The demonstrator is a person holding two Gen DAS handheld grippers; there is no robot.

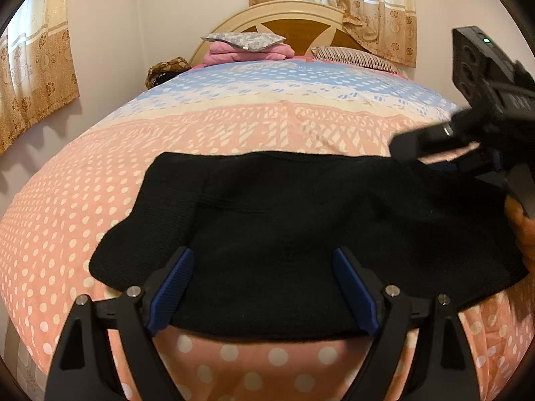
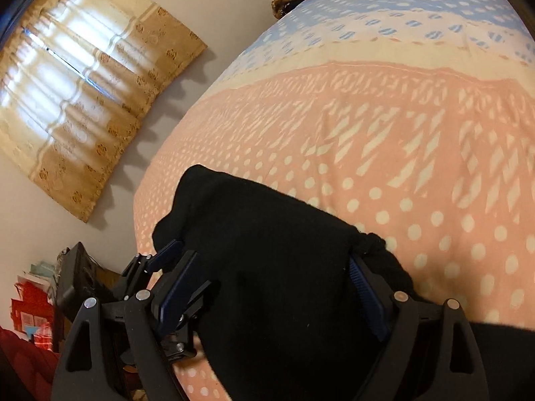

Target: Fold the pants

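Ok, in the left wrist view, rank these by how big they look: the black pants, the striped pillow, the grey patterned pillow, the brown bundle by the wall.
1. black pants, largest by far, also nearest the camera
2. striped pillow
3. grey patterned pillow, close to the striped one, so this order is unsure
4. brown bundle, smallest, partly hidden by the bed

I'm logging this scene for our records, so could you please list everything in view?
pants: one, black, flat on the near part of the bed
bedspread: one, pink with white dots, blue band further back
headboard: one, cream and wood, at the far end
pillows: a few, grey, pink, striped, by the headboard
curtains: two sets, beige
left hand-held gripper: black with blue pads, open over the pants
right hand-held gripper: same, open over the pants
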